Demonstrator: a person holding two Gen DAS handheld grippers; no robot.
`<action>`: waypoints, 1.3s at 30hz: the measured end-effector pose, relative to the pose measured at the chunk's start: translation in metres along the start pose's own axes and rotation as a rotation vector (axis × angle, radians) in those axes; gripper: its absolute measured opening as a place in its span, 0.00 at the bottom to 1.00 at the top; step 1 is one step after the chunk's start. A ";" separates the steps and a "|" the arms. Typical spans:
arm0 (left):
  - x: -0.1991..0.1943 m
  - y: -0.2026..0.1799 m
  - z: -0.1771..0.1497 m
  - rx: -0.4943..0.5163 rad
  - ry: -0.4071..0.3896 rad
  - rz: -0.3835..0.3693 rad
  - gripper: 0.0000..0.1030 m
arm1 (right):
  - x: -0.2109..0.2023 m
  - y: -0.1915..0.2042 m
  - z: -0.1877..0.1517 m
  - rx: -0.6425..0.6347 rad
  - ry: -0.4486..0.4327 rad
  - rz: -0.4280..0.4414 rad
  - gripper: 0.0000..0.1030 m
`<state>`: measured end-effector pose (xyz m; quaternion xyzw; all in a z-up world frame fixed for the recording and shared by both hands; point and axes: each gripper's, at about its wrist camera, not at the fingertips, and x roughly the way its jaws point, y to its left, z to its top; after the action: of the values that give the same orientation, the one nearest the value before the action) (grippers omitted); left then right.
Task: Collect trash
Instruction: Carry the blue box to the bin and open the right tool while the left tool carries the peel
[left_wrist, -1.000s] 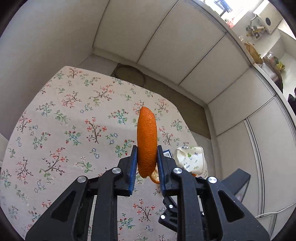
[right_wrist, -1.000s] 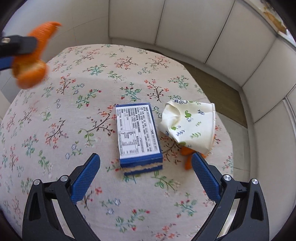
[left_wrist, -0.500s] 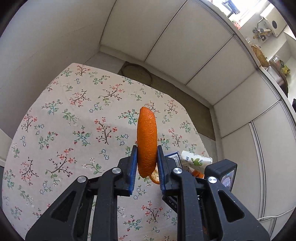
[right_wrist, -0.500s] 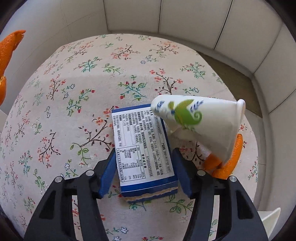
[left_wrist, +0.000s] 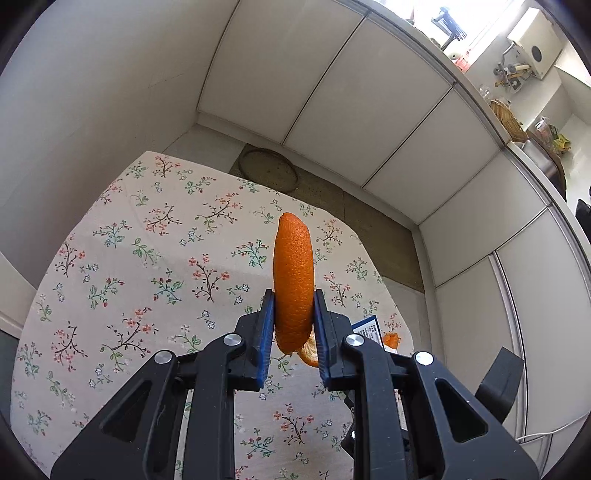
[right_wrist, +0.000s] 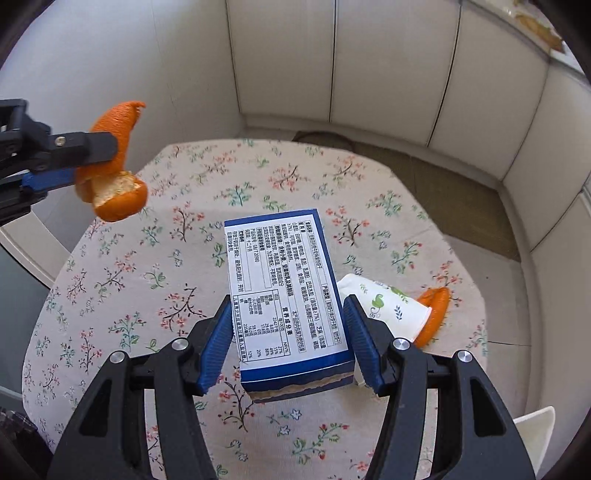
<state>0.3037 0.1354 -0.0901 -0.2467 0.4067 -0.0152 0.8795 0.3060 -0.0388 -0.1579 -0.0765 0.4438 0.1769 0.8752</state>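
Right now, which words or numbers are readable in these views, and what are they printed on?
"营养成分表": table heading on the blue box, printed sideways.
"GB/T20980": on the same box face, as best I can read it.
The remaining fine print and table figures on that face are too small to read.
The paper cup shows a leaf pattern only, no words.

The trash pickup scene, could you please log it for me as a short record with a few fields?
surface: table with floral cloth
left gripper: shut on orange peel, held above the table
right gripper: shut on blue box, label side up
paper cup: on its side on the cloth, right of the box
second peel piece: on the cloth at the cup's mouth
left on table: the cup and the second peel
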 end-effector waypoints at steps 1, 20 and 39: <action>-0.004 -0.003 0.000 0.004 -0.008 -0.004 0.19 | -0.006 0.000 0.000 0.005 -0.009 -0.002 0.57; -0.042 -0.068 -0.022 0.138 -0.080 -0.076 0.19 | -0.139 -0.048 -0.023 0.112 -0.264 -0.121 0.57; -0.017 -0.157 -0.069 0.284 -0.041 -0.178 0.19 | -0.205 -0.193 -0.109 0.371 -0.258 -0.524 0.57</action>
<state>0.2696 -0.0277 -0.0464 -0.1554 0.3589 -0.1451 0.9088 0.1860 -0.2991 -0.0628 -0.0047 0.3191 -0.1294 0.9388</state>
